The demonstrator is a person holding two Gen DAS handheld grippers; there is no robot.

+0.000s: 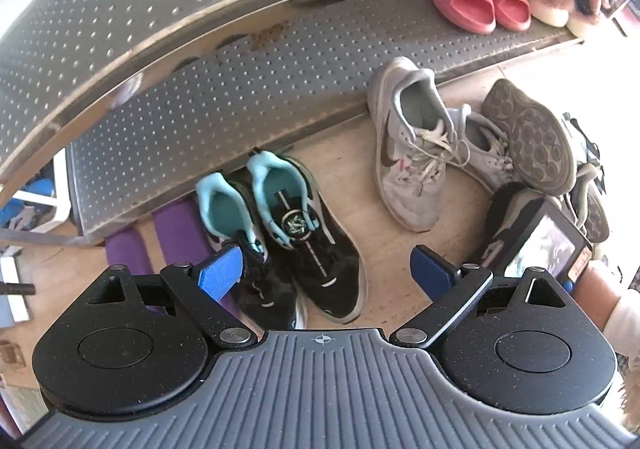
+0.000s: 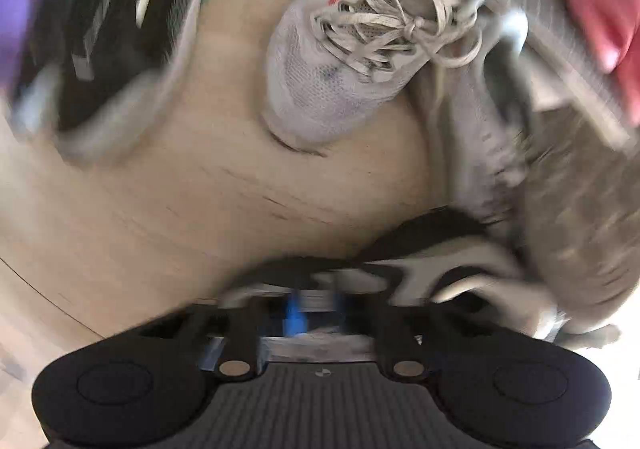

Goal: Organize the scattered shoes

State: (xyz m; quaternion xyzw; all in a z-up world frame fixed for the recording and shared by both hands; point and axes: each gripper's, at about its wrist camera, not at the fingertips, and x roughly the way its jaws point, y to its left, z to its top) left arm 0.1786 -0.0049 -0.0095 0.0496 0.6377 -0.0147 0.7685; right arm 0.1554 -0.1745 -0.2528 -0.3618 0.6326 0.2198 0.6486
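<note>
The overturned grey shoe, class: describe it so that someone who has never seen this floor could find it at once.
Start at the perforated metal shoe rack and look to the floor before its right end, where grey sneakers lie in a heap. The overturned grey shoe leans on that heap; alone among them it shows its brown sole with round treads.

Wooden floor (image 1: 344, 157) — black sneakers (image 1: 304, 245), grey sneakers (image 1: 408, 153).

Two sneakers (image 1: 296, 241) lie side by side left of the laced shoe (image 1: 408, 153).
</note>
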